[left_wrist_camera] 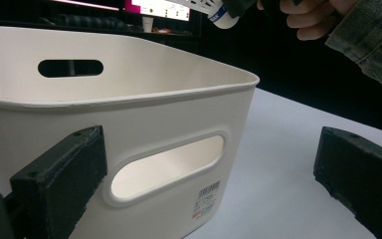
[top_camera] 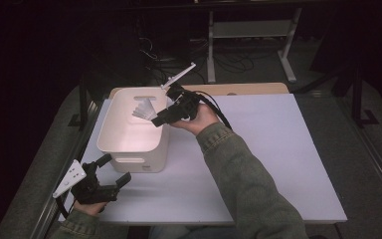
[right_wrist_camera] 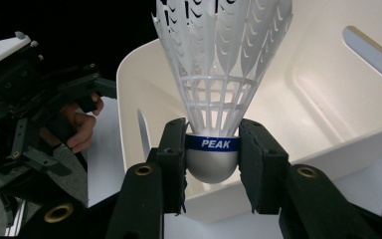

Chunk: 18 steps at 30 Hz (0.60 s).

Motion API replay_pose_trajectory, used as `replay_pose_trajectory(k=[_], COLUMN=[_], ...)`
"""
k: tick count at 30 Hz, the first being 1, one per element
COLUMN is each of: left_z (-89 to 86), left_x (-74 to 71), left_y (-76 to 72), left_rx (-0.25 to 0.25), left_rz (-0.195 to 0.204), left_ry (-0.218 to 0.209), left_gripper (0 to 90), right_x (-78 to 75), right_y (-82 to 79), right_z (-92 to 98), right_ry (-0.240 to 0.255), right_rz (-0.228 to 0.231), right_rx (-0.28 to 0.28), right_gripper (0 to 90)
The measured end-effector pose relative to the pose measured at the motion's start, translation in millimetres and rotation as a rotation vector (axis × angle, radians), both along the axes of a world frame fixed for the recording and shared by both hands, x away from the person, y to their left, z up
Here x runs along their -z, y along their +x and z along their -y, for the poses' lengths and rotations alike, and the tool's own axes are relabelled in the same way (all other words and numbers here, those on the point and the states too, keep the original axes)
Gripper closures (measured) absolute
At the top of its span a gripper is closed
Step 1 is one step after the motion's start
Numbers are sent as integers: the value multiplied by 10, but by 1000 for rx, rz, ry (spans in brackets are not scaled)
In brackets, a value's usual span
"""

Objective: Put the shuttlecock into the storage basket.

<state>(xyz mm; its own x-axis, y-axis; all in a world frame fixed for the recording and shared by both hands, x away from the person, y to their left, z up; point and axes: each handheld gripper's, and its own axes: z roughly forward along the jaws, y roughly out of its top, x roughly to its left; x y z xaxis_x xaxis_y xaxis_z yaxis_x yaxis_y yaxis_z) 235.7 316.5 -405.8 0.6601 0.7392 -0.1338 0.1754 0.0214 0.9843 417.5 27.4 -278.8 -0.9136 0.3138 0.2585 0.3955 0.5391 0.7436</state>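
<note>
Above the near rim of the white bin (right_wrist_camera: 328,149), the right hand-held gripper (right_wrist_camera: 212,159) has its two pads clamped on the rounded silver base of a shuttlecock (right_wrist_camera: 219,64), just at the blue band, with the white plastic skirt fanning upward over the bin's open mouth. Such a thing is very light, so weight is no worry; the skirt is thin, springy lattice that would buckle or deform if squeezed, while the base is firm but smooth and domed, so it could slip or pivot between flat pads. The base, at or just under the band, looks the right place to hold, as it is held now. From the high view the shuttlecock (top_camera: 143,108) sits over the bin's (top_camera: 110,144) far right part. The left hand-held gripper (top_camera: 117,174) rests low on the table (top_camera: 278,149) beside the bin's near wall, jaws well apart and holding nothing. The skirt's top is cut off, and most of the bin's floor is hidden behind its walls.
</note>
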Motion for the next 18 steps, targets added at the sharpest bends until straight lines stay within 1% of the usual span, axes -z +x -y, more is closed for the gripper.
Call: replay_pose_trajectory(k=[1,2,3,5,7,8,11,12,13,14,18], left_z=[0,0,-1,-5,-5,-6,-7,-9,-7,-12,-12], left_x=[0,0,0,-1,0,0,-1,-2,-2,-5,-5], left_y=[0,1,1,0,0,0,-1,0,0,-2,-6], left_rx=[0,0,0,0,1,1,2,2,2,1,0], left_rz=[1,1,1,2,2,2,3,4,5,1,-4], left_ry=[0,-1,-2,-1,0,0,1,3,-1,8,8], left_gripper=[0,0,0,0,0,0,0,0,0,0,0], right_x=[-6,-5,-8,-3,5,14,34,49,60,71,107], right_y=[-6,-2,-7,-7,-13,-10,-18,-12,-13,-14,-14], right_z=[-21,-41,-60,-101,-137,-153,-201,-216,-229,-241,-277], right_ry=[-2,2,0,3,-1,-3,-3,-4,-6,-5,-4], right_rz=[-9,-2,-9,-4,-14,-11,-27,-12,-16,-15,-19], right_rx=[3,-3,-6,-13,-16,-21,-28,-33,-40,-40,-48], right_gripper=[635,635,635,635,635,635,635,635,635,635,635])
